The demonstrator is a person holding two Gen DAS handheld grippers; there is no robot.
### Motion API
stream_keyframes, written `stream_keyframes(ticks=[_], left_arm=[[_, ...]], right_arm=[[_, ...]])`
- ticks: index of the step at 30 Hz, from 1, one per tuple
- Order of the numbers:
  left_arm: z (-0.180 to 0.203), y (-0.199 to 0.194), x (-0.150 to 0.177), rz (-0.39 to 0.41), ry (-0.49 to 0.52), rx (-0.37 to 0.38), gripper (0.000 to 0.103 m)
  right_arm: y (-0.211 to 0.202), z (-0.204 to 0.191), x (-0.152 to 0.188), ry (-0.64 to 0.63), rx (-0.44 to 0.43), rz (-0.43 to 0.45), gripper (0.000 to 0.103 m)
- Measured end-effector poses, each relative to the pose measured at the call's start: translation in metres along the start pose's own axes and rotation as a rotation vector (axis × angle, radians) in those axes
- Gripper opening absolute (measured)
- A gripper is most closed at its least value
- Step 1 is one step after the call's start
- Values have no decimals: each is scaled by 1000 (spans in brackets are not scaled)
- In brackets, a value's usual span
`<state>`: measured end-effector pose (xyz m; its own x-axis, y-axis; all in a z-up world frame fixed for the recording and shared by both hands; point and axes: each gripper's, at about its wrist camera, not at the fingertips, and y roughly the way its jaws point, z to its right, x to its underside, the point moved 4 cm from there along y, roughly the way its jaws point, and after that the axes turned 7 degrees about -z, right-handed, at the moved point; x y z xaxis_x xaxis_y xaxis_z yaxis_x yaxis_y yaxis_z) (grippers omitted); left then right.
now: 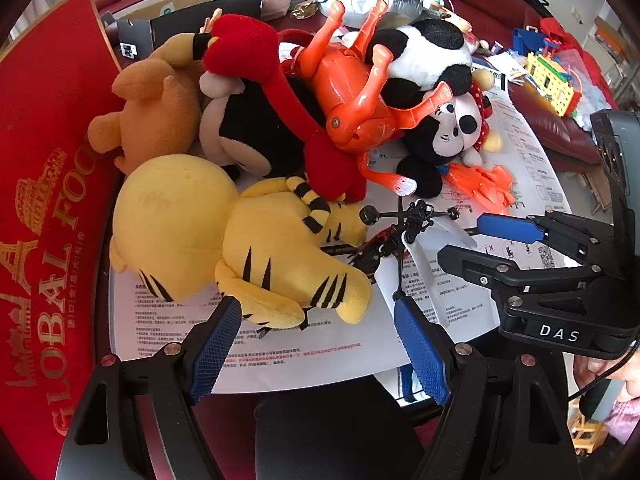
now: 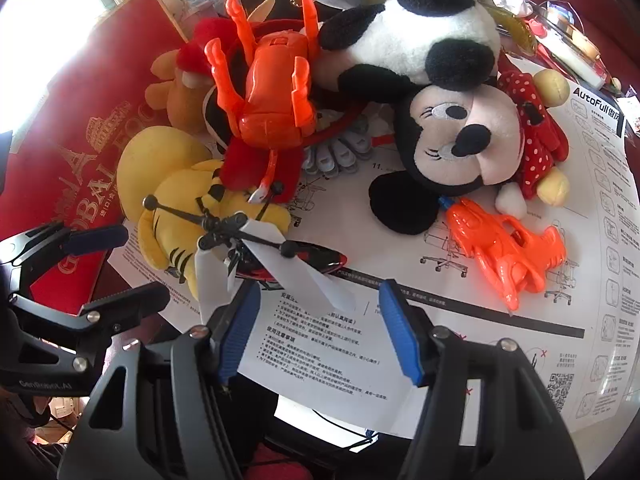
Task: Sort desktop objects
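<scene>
Left wrist view: the left gripper (image 1: pixel 316 340) hangs low over the printed sheets (image 1: pixel 280 356), jaws spread wide with nothing between them.
Nearest toy: the yellow tiger plush (image 1: pixel 240 248) lies on its side just ahead of the blue pads, one paw almost at the left pad.
Pile: an orange plastic horse (image 1: pixel 352 96) lies legs-up on a red plush (image 1: pixel 272 92), with a brown plush (image 1: pixel 156 116) to the left and a panda plush (image 1: pixel 424 52) behind.
Other claw: the right gripper (image 1: pixel 480 244) reaches in from the right, also spread and holding nothing, near the toy helicopter (image 1: pixel 400 232).

Right wrist view: the right gripper (image 2: pixel 316 328) stands apart and empty above the sheets, its left pad just beside the toy helicopter (image 2: pixel 280 256).
Helicopter handling: light and fragile in my judgement; the white blades and thin rotor bar look likely to bend, so the red and black body is the safer hold.
Mouse plush (image 2: pixel 460 148): lies face-up, soft and yielding; the head or body takes a squeeze well.
Orange water pistol (image 2: pixel 508 252): hard, smooth plastic, likely slippery; grip across its narrow middle.
Sorting state: the toys lie mixed together in one heap, with no sorted groups visible.
</scene>
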<state>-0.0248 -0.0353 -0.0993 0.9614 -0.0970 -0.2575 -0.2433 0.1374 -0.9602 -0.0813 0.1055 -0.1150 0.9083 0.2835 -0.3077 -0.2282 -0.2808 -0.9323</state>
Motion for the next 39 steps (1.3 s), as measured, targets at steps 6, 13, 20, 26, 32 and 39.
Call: stream_keyframes(ticks=[6, 13, 20, 26, 32, 39], left_arm=[[1, 3, -1, -3, -4, 9, 80], [6, 6, -2, -9, 7, 7, 80], [11, 7, -7, -14, 21, -4, 80], [29, 10, -16, -18, 71, -10, 80], [62, 17, -32, -24, 159, -9, 76], [82, 24, -42, -40, 192, 27, 76]], right_arm=[[0, -2, 2, 16, -4, -3, 62], [3, -6, 2, 30, -8, -5, 62], [6, -7, -2, 31, -42, -3, 35], [5, 4, 2, 56, -79, 9, 21], [0, 31, 7, 126, -67, 23, 7], [-12, 70, 21, 217, -69, 45, 8]])
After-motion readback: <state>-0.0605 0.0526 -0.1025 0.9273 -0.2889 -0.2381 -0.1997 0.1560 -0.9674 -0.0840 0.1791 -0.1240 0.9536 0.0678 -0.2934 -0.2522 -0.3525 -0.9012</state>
